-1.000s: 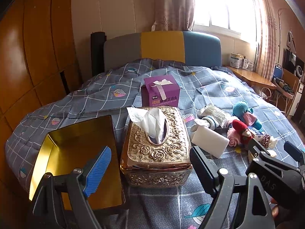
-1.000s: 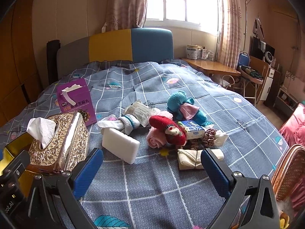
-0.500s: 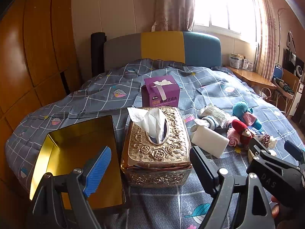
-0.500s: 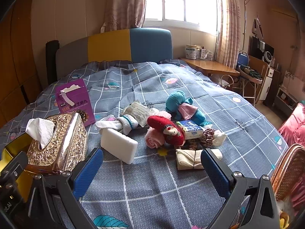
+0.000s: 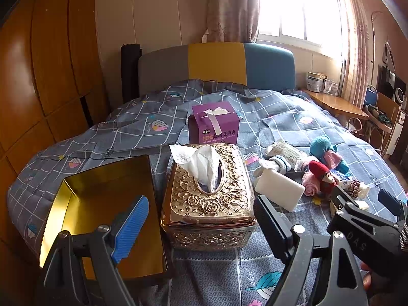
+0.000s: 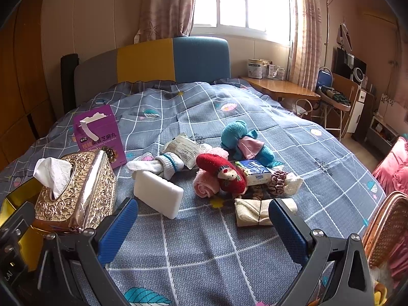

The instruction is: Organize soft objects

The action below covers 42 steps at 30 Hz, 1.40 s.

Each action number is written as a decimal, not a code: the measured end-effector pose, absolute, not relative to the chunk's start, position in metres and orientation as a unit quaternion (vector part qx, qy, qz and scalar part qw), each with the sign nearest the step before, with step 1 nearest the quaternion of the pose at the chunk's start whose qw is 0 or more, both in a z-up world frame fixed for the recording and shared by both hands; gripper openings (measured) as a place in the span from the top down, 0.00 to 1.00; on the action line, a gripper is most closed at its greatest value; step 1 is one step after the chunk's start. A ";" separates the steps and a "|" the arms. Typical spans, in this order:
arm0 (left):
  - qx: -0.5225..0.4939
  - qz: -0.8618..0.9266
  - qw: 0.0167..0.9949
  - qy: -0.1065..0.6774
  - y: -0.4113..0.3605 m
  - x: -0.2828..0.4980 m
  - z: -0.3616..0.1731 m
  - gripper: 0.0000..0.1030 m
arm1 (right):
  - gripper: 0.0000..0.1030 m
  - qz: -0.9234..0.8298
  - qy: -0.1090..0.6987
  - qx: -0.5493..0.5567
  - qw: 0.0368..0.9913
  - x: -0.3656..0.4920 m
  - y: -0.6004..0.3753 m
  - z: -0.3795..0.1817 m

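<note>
A pile of soft things lies on the bed: a white sponge block [image 6: 158,195], rolled white socks [image 6: 165,165], a red plush toy [image 6: 221,174], a pink rolled cloth [image 6: 205,186], a teal plush toy [image 6: 237,137], a tissue pack [image 6: 253,172], a scrunchie [image 6: 278,181] and a folded beige cloth [image 6: 255,211]. My right gripper [image 6: 202,232] is open and empty, just short of the pile. My left gripper [image 5: 201,224] is open and empty, in front of the gold tissue box [image 5: 207,199]. The sponge [image 5: 279,192] and red toy [image 5: 322,178] also show in the left wrist view.
An open gold tin tray [image 5: 76,196] lies left of the tissue box. A purple carton [image 5: 214,127] stands behind it. A wicker basket [image 6: 382,227] sits at the bed's right edge. A wooden side table [image 6: 280,88] stands by the window.
The right gripper has edged slightly forward and left toward the pile. The left gripper has hardly moved. Both stay open.
</note>
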<state>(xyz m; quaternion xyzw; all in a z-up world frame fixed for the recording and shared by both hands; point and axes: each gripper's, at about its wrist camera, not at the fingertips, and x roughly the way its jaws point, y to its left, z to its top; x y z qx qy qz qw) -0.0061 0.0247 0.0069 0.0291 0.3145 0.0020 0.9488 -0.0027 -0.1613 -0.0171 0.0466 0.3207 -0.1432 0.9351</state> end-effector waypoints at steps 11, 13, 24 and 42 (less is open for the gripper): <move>0.031 -0.003 0.949 0.314 0.020 -0.007 0.008 0.17 | 0.00 -0.146 0.322 0.050 0.934 -0.002 -0.167 -0.019; 0.032 -0.005 0.949 0.314 0.018 -0.007 0.008 0.17 | 0.00 -0.148 0.323 0.053 0.933 -0.001 -0.170 -0.020; -0.039 -0.152 0.933 0.323 0.018 -0.002 0.029 0.16 | 0.00 -0.157 0.320 0.105 0.928 0.022 -0.236 -0.008; -0.029 -0.251 0.853 0.457 -0.089 0.093 0.031 0.02 | 0.00 -0.206 0.338 0.162 0.904 0.071 -0.341 -0.033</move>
